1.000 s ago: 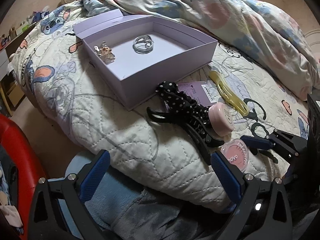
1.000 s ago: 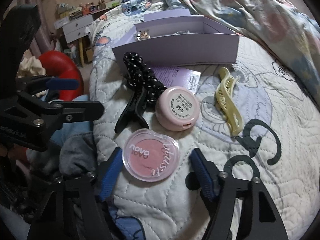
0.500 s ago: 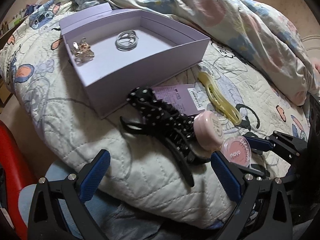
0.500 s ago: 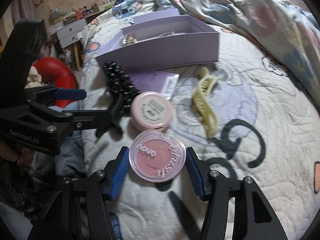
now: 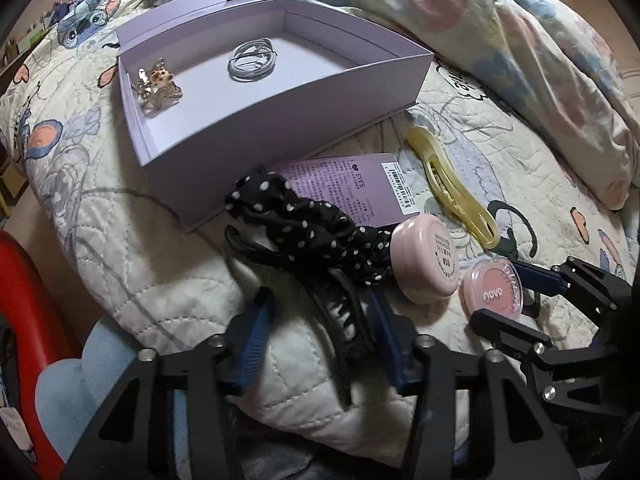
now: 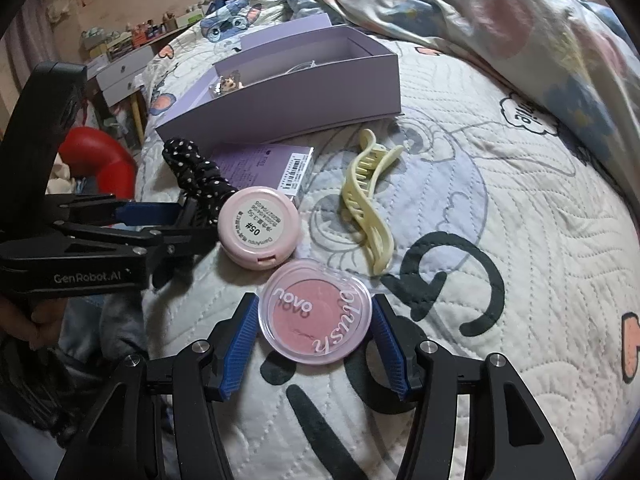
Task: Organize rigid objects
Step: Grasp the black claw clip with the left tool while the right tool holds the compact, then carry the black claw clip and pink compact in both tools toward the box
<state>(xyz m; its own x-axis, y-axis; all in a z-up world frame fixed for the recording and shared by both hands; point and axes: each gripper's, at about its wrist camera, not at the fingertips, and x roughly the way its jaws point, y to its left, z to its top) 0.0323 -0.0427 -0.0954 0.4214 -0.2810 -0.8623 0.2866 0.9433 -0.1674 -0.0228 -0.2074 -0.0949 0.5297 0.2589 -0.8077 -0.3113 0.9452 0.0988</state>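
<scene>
On the quilted bed, a black claw clip with a polka-dot scrunchie on it lies between the pads of my left gripper. Its jaws are closing, and the left pad still stands apart from the clip. To the right, my right gripper is shut on a clear pink blush compact, a pad against each side. A pale pink round compact and a yellow claw clip lie just beyond. The open lilac box holds a coiled white cable and a gold clip.
A small lilac carton lies under the scrunchie, against the box's front. A rumpled duvet fills the far right of the bed. The bed's edge drops off on the left beside a red object. Drawers stand further back.
My left gripper has moved forward over the black claw clip and its jaws have narrowed around it. The right jaws have closed onto the blush compact.
</scene>
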